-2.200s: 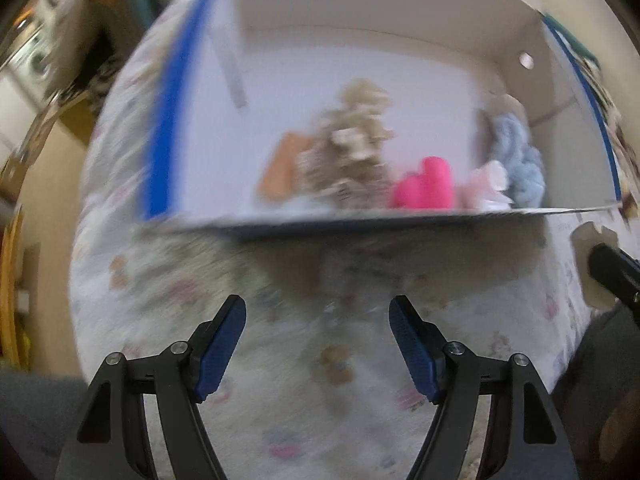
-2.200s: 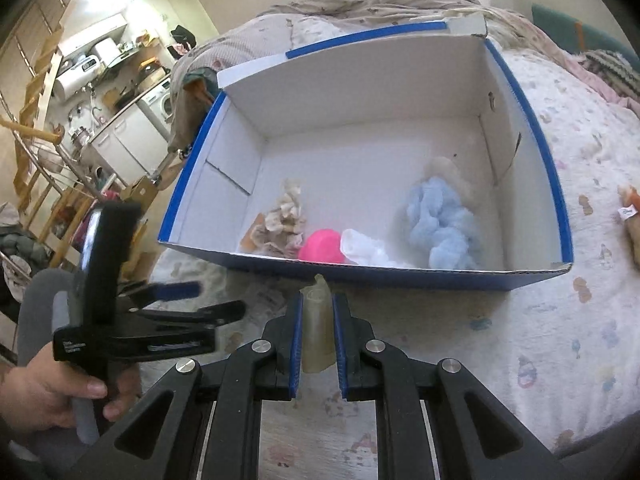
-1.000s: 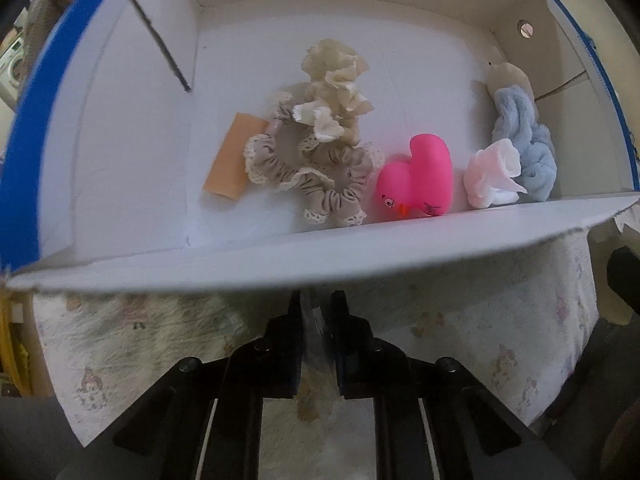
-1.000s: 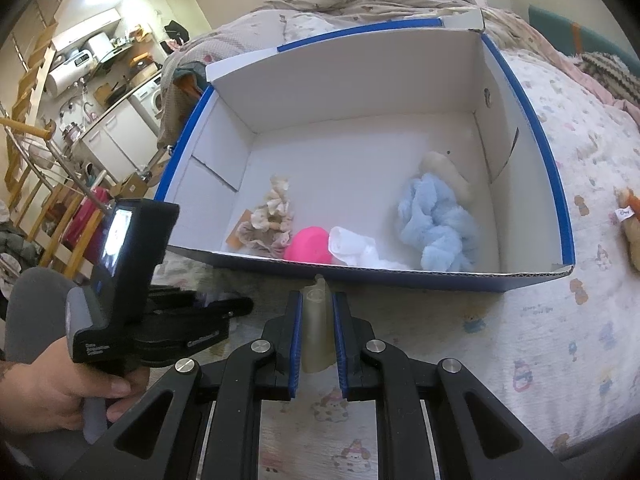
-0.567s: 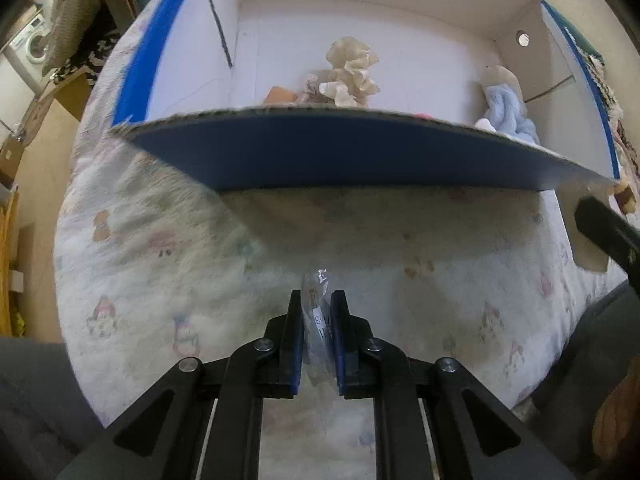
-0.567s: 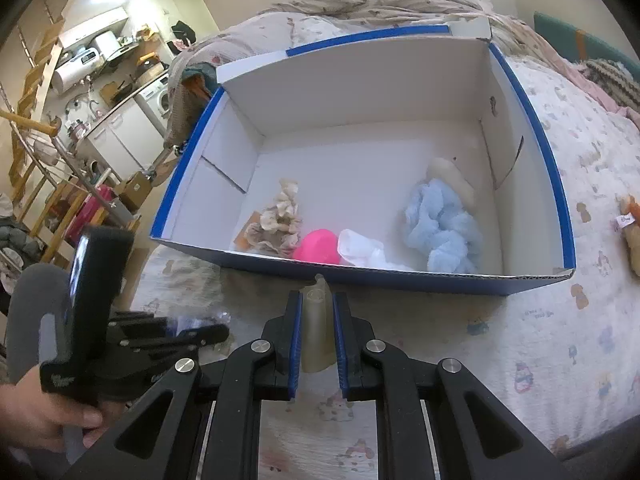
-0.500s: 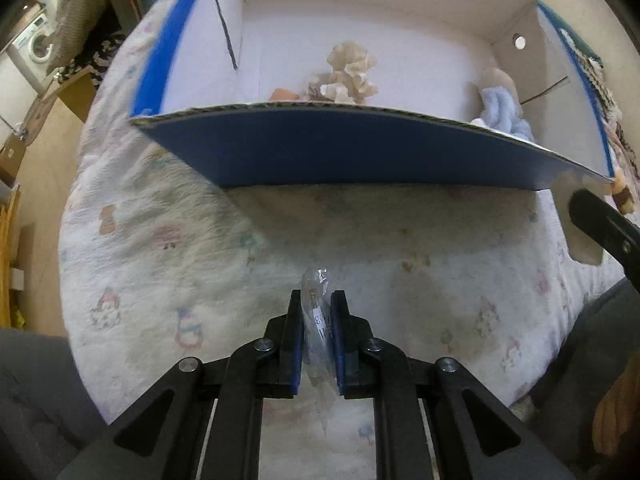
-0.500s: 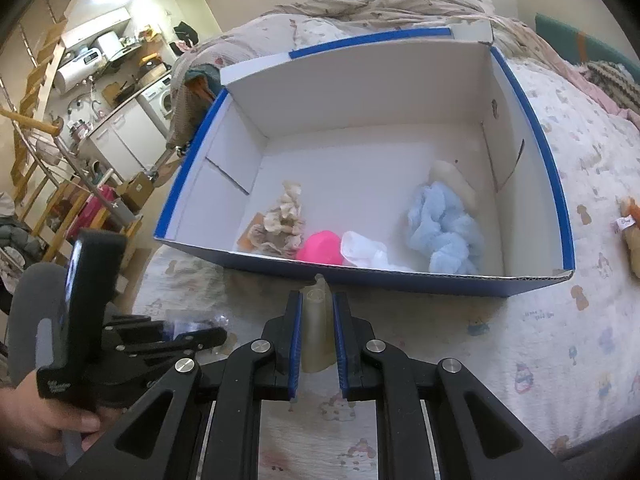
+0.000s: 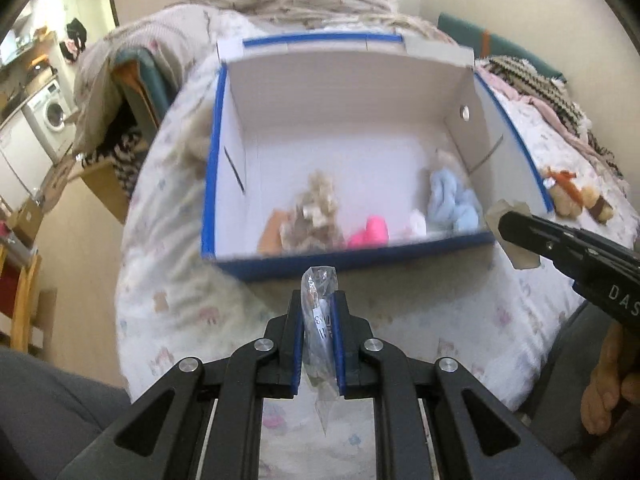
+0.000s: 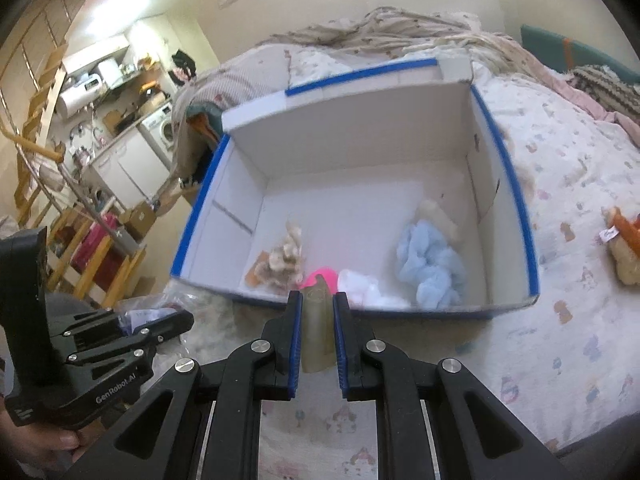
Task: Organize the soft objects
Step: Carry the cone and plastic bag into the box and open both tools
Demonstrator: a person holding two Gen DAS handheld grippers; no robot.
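On the bed (image 9: 172,288), covered in a white printed sheet, one open cardboard box (image 9: 224,136) with blue-edged walls stood ahead of both grippers. Compared with the view a second earlier, when the left camera looked steeply down into the box from just over its near wall, the left gripper (image 9: 319,320) had risen and drawn back, so that the whole box and the room beyond appeared in its view. The right gripper (image 10: 316,320) had shifted only slightly, and the box sat a little higher in its view. Inside the box lay one bundle of beige frilled scrunchies (image 10: 282,260) beside one tan card (image 10: 252,274), one pink duck toy (image 9: 370,234), one white cloth piece (image 10: 366,286), one light blue fluffy item (image 10: 430,264) and one cream item (image 10: 434,214) behind it. One plush toy (image 9: 572,196) lay on the sheet to the right of the box. The left gripper was closed down on one clear plastic packet (image 9: 319,312), held in the air short of the near wall. The right gripper was clamped on one pale yellowish soft piece (image 10: 316,328), also outside the box, near its front wall.
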